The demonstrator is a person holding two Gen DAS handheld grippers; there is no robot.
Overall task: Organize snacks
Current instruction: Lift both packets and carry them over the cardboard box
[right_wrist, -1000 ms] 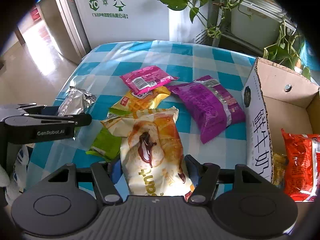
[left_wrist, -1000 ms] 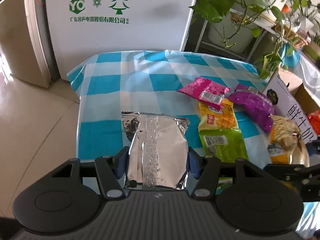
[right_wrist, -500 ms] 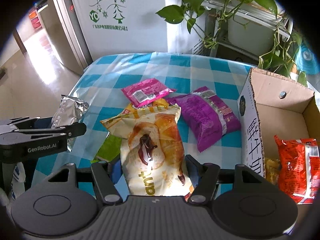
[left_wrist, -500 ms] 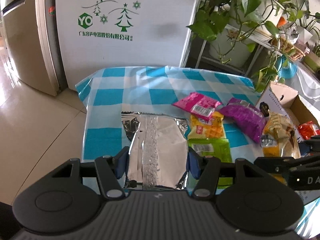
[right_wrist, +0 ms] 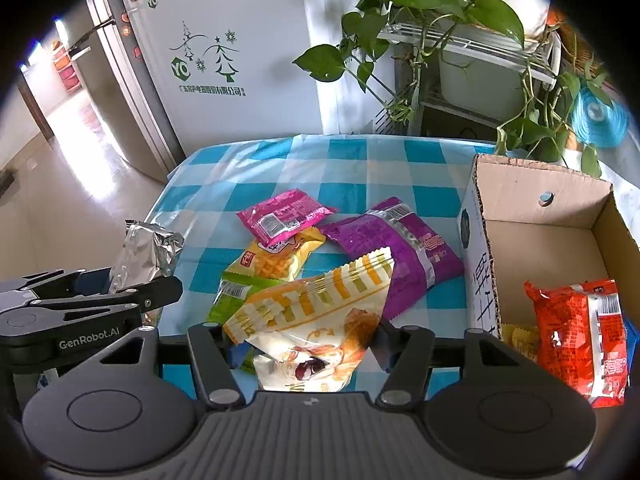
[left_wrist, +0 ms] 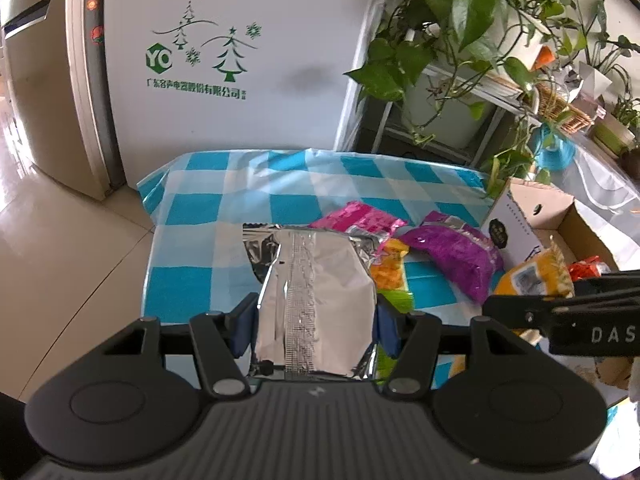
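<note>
Both packets now ride higher off the checked bench (left_wrist: pixel 256 216) than a second ago. Left gripper (left_wrist: pixel 316 322) holds the silver foil packet (left_wrist: pixel 316 292); the right gripper (right_wrist: pixel 306 346) has just been closing its jaws, crumpling the croissant packet (right_wrist: pixel 316 320) between them. Likely both head next for the cardboard box (right_wrist: pixel 540 232), which already holds a red packet (right_wrist: pixel 580 336).

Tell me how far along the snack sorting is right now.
Early to midway. Done: a red packet and something yellow beside it lie in the cardboard box. In hand: the left hand-held gripper grips a silver foil bag; the right hand-held gripper, jaws just closing, pinches a pastry bag. Left: pink, purple, orange and green packets on the checked tablecloth.
</note>
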